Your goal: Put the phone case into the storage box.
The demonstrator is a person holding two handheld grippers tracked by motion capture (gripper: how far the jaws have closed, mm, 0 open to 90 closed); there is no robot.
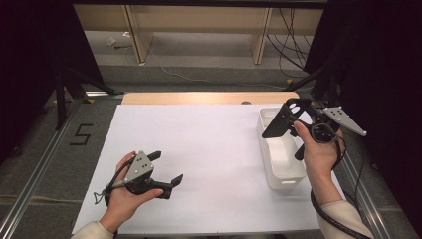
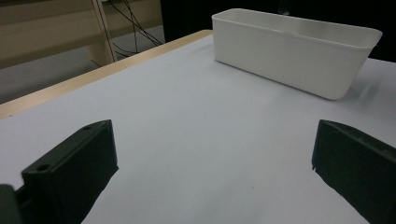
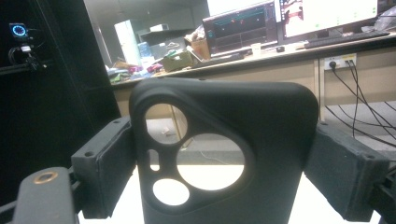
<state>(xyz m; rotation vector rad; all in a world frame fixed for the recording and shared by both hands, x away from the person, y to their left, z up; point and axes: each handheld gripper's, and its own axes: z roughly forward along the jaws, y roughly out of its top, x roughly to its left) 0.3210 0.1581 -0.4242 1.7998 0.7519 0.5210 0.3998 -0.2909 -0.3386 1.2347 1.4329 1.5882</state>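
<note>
The right gripper view shows detail the high view lacks: the black phone case (image 3: 261, 154), matte and smooth with rounded corners, has four round and oval camera cut-outs at centre left. The right gripper (image 3: 224, 177) pinches it by its side edges. In the high view the case (image 1: 281, 119) sits at upper right, above the white plastic bin (image 1: 286, 172), its long axis slanting toward the upper right. At lower left, the left gripper (image 1: 166, 169) rests spread and empty on the white table (image 1: 209, 149).
</note>
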